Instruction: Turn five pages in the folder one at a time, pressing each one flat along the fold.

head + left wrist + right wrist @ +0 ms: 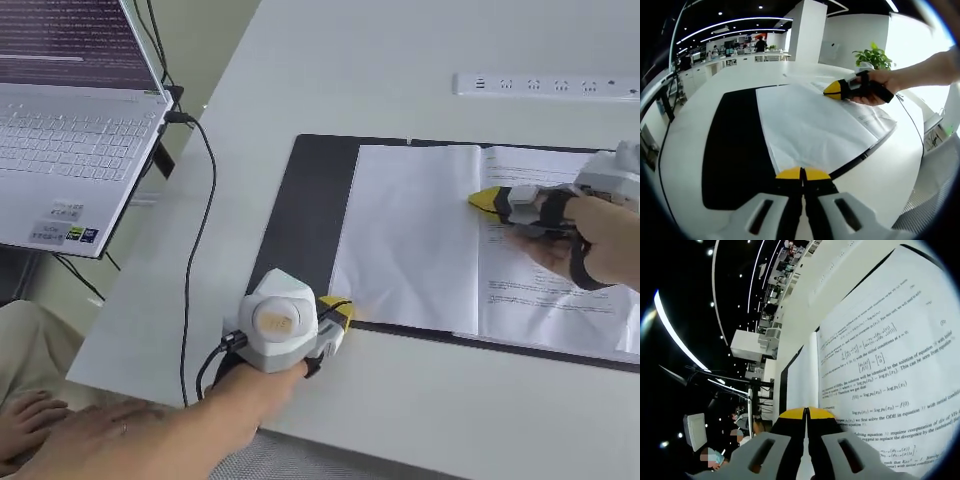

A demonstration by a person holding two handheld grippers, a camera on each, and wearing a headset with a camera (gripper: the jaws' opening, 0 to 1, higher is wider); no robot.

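Closest in, left gripper [335,315] sits by the worktop's [400,60] near edge, jaws closed together with nothing seen between them, tips at the near left corner of a blank turned page [410,240]. Black folder [310,200] lies open and flat mid-worktop, holding that page and a printed page [540,290]. Right gripper [483,201], jaws likewise closed and empty, rests its tips on the fold between them.

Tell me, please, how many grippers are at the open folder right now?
2. The left gripper, shut, is at the blank page's near corner; the right gripper, shut, rests at the fold.
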